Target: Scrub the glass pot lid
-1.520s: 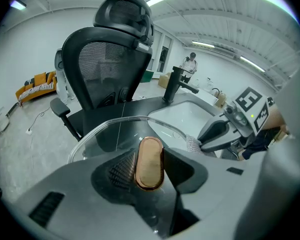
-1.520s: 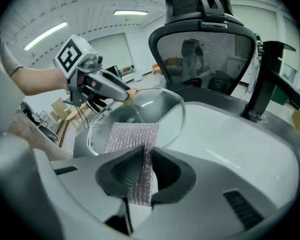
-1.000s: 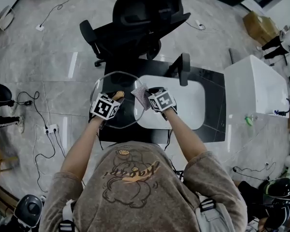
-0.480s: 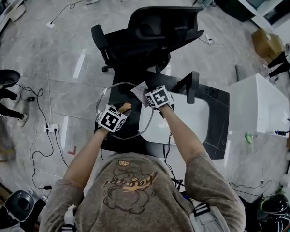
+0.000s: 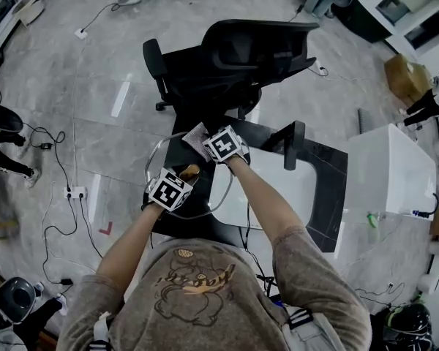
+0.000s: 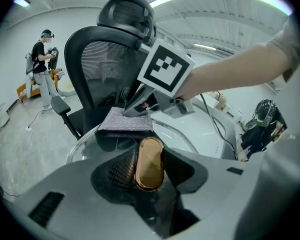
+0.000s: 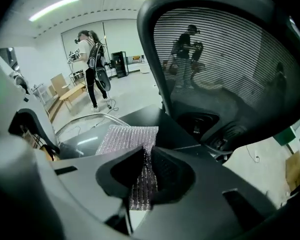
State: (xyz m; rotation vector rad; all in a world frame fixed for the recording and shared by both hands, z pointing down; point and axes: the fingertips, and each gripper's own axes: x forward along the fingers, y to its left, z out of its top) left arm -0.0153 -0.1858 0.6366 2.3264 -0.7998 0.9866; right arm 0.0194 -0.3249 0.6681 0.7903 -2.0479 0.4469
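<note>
Obs.: your left gripper (image 5: 183,176) is clamped on the lid's knob (image 6: 149,164). Both jaws press the flanks of the copper-coloured oval. The glass lid (image 5: 203,194) is held off the surface by that knob, over the near-left corner of the black table (image 5: 335,168) and just left of the white sink (image 5: 293,189).

Your right gripper (image 5: 208,139) is closed on a silvery scrubbing pad (image 7: 132,138). The pad's free end fans out past the jaw tips.

Key relation: the pad sits at the lid's far edge, the side toward the office chair (image 5: 227,57). In the left gripper view it looks laid flat on the glass there, though actual contact can't be confirmed. From the right gripper, the unscrubbed glass runs back toward you and leftward, toward the knob. The right arm is the working one; the left only holds.

Orientation: the lid's knob side faces up toward you, tilted a little. The lid is round, so it has no long axis of its own. The knob's oval runs lengthwise along the left jaws.

Judgement: draw the pad inward across the glass toward the knob, and stop short of the left jaws. Risk: the lid could pivot about the knob under pressure.
</note>
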